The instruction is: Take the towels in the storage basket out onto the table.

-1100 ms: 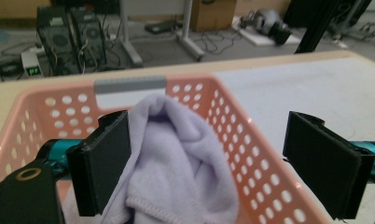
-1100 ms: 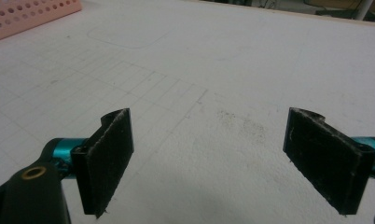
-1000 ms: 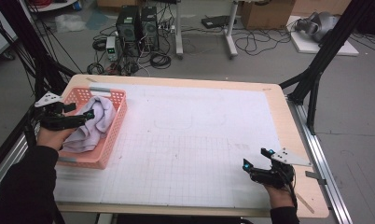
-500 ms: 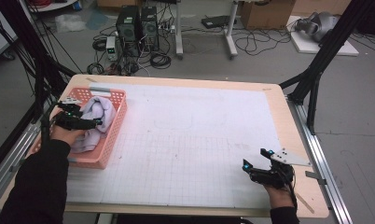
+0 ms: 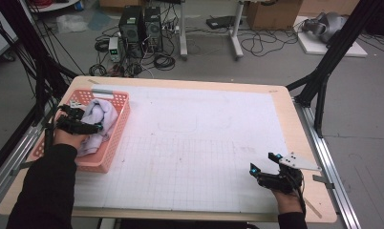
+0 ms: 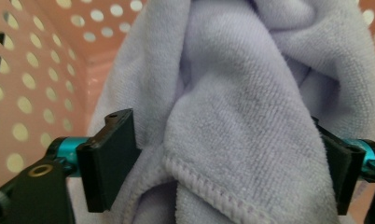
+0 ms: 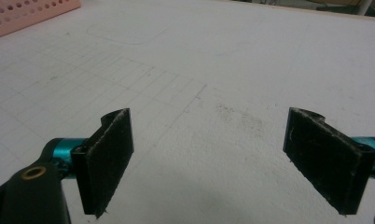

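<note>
Lavender terry towel (image 5: pixel 98 120) now deeper in pink basket (image 5: pixel 117 125), L gripper (image 5: pixel 83 122) moved w/ it toward basket's far end.
L gripper jaws wide apart, towel folds bulging between them and touching both pads; not clamped. R gripper (image 5: pixel 265 167) hasn't shifted: low over white grid mat (image 5: pixel 190 138) nr front-right corner, jaws fully spread, holding nothing.
</note>
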Action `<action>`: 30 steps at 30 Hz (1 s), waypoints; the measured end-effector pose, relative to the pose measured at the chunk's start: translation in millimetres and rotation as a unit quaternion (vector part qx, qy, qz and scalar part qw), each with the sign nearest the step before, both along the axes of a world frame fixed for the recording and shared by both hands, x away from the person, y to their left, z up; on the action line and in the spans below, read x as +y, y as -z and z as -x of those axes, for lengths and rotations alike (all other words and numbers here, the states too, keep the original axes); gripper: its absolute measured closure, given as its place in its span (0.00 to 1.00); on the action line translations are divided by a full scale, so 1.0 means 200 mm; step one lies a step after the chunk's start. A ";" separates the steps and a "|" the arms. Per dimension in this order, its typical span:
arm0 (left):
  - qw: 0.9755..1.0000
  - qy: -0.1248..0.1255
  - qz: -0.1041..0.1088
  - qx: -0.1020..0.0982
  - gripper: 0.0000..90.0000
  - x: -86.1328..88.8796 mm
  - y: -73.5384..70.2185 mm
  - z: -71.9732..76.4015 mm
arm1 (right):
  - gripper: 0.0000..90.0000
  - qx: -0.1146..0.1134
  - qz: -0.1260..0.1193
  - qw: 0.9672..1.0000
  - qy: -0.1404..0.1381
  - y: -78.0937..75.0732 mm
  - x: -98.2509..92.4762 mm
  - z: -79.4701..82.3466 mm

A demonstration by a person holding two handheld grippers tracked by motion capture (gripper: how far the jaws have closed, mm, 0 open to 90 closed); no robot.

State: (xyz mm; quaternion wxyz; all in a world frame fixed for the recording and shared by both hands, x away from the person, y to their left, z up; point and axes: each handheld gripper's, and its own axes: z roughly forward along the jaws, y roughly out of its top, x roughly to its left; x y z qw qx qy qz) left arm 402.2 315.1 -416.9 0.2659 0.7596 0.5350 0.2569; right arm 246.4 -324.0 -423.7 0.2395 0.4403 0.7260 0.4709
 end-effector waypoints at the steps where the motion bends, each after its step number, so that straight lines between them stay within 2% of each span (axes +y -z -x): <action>1: 1.000 0.000 0.000 0.000 0.17 0.00 0.00 0.00 | 0.16 0.000 0.000 1.000 -0.001 0.00 0.00 0.00; 2: 1.000 0.003 -0.004 0.008 0.16 -0.01 0.02 -0.01 | 0.16 -0.002 0.003 1.000 -0.004 0.00 0.01 0.00; 4: 1.000 0.004 -0.002 0.010 0.15 -0.01 0.02 -0.01 | 0.16 0.002 0.001 1.000 -0.003 0.00 0.01 0.00; 6: 1.000 0.009 0.009 0.019 0.19 0.00 0.02 -0.01 | 0.16 0.000 0.006 1.000 -0.006 0.00 0.01 0.00; 10: 0.999 0.011 0.026 0.023 0.51 0.01 0.01 0.00 | 0.16 0.004 0.001 1.000 -0.006 0.01 0.01 -0.01; 13: 0.999 0.009 0.031 0.024 0.62 0.01 0.00 0.01 | 0.16 0.003 0.002 1.000 -0.006 0.00 0.01 -0.01; 14: 0.999 0.007 0.036 0.021 0.62 0.02 0.00 0.01 | 0.16 0.003 0.002 1.000 -0.006 0.00 0.01 -0.01; 16: 0.998 -0.008 0.067 0.008 0.66 0.04 -0.03 0.02 | 0.16 0.003 0.001 1.000 -0.005 0.00 0.01 -0.01; 17: 0.998 -0.008 0.067 0.008 0.66 0.04 -0.03 0.02 | 0.16 0.003 0.001 1.000 -0.005 0.00 0.01 -0.01; 18: 0.996 -0.017 0.088 -0.006 0.66 0.06 -0.04 0.04 | 0.16 0.002 -0.001 1.000 -0.002 0.00 0.00 0.00; 19: 0.995 -0.024 0.097 -0.013 0.66 0.07 -0.04 0.04 | 0.16 0.002 -0.002 1.000 -0.002 0.00 0.00 0.00; 21: 0.994 -0.028 0.103 -0.018 0.67 0.08 -0.05 0.05 | 0.16 0.002 -0.001 1.000 0.000 0.00 0.00 0.00; 22: 0.992 -0.030 0.113 -0.037 0.67 0.09 -0.06 0.06 | 0.16 0.004 -0.002 1.000 0.001 0.00 0.00 0.00; 23: 0.992 -0.030 0.113 -0.037 0.67 0.09 -0.06 0.06 | 0.16 0.004 -0.002 1.000 0.001 0.00 0.00 0.00; 24: 0.992 -0.026 0.117 -0.048 0.67 0.09 -0.07 0.07 | 0.16 0.000 -0.002 1.000 0.000 0.00 -0.01 0.00; 25: 0.989 -0.023 0.129 -0.068 0.67 0.09 -0.09 0.08 | 0.16 0.001 -0.002 1.000 0.001 0.00 -0.01 0.00; 26: 0.989 -0.023 0.129 -0.068 0.67 0.09 -0.09 0.08 | 0.16 0.000 -0.002 1.000 0.002 0.00 -0.01 0.00; 27: 0.986 -0.018 0.139 -0.091 0.66 0.09 -0.11 0.10 | 0.16 0.001 -0.003 1.000 0.003 0.00 -0.01 0.01; 29: 0.982 -0.019 0.153 -0.112 0.66 0.09 -0.13 0.11 | 0.16 0.002 -0.004 1.000 0.002 0.00 -0.01 0.01; 30: 0.982 -0.019 0.153 -0.112 0.66 0.09 -0.13 0.11 | 0.16 0.002 -0.004 1.000 0.002 0.00 -0.01 0.01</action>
